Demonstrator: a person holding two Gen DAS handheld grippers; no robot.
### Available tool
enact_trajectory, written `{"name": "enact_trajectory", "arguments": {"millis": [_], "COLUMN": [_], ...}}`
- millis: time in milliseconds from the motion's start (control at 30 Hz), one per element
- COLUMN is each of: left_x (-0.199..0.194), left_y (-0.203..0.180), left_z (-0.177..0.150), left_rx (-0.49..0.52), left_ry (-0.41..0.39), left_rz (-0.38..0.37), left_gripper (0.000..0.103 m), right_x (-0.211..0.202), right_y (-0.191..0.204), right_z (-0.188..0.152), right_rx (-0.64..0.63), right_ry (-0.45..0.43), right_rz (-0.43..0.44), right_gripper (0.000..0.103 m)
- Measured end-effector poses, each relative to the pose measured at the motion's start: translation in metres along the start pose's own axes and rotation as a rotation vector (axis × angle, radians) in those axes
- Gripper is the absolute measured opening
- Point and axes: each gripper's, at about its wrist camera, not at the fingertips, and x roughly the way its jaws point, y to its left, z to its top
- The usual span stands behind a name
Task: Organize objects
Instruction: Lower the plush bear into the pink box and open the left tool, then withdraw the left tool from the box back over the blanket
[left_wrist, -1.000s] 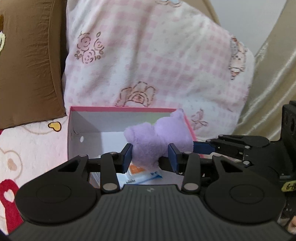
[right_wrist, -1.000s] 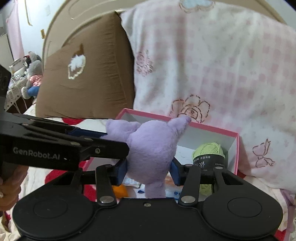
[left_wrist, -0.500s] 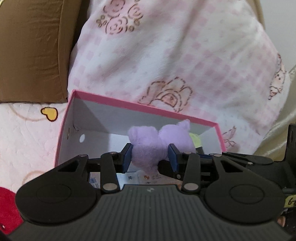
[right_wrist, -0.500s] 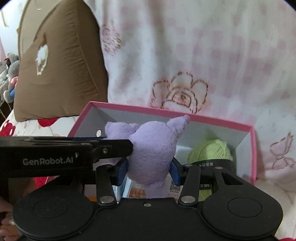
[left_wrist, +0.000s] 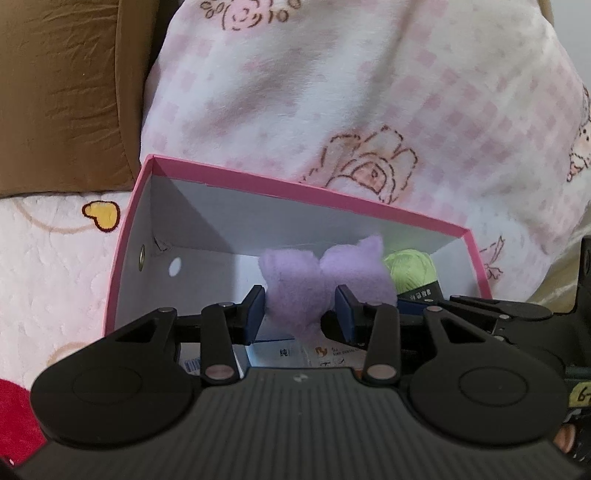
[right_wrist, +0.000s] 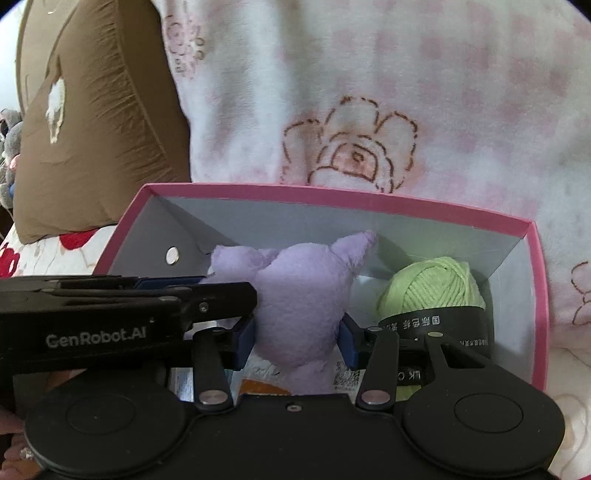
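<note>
Left wrist view: your left gripper (left_wrist: 300, 309) and right gripper (right_wrist: 297, 335) both pinch the purple plush (left_wrist: 314, 284) (yarn ball (right_wrist: 432, 288) at 3 o'clock) inside the pink box (right_wrist: 332, 192).

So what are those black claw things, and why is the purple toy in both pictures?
A person holds two grabbing tools, one in each hand, and each tool carries a camera looking along its jaws, so you see one scene twice. The left gripper and the right gripper both squeeze the same purple plush toy, holding it inside a pink box on a bed. A ball of green yarn and some packets already lie in the box. Behind it lean a pink checked pillow and a brown pillow.
</note>
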Motion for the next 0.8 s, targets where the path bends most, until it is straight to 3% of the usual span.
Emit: {"name": "enact_trajectory", "arguments": {"millis": [267, 400, 533, 800], "left_x": [0.007, 0.007, 0.0, -0.025], "left_y": [0.011, 0.002, -0.001, -0.01], "left_z": [0.004, 0.003, 0.005, 0.0], "left_rx": [-0.077, -0.019, -0.003, 0.023], "left_ry": [0.031, 0.025, 0.042, 0.065], "left_rz": [-0.014, 0.024, 0.073, 0.067], "left_gripper": [0.037, 0.037, 0.042, 0.042], "right_x": [0.005, 0.01, 0.007, -0.017], "right_y": [0.009, 0.01, 0.014, 0.021], "right_z": [0.0, 0.003, 0.0, -0.013], "right_rx": [-0.058, -0.054, -0.067, -0.079], "right_ry": [-0.012, -0.005, -0.034, -0.065], "right_rz": [-0.055, -0.079, -0.161, -0.148], "right_gripper": [0.05, 0.051, 0.057, 0.056]}}
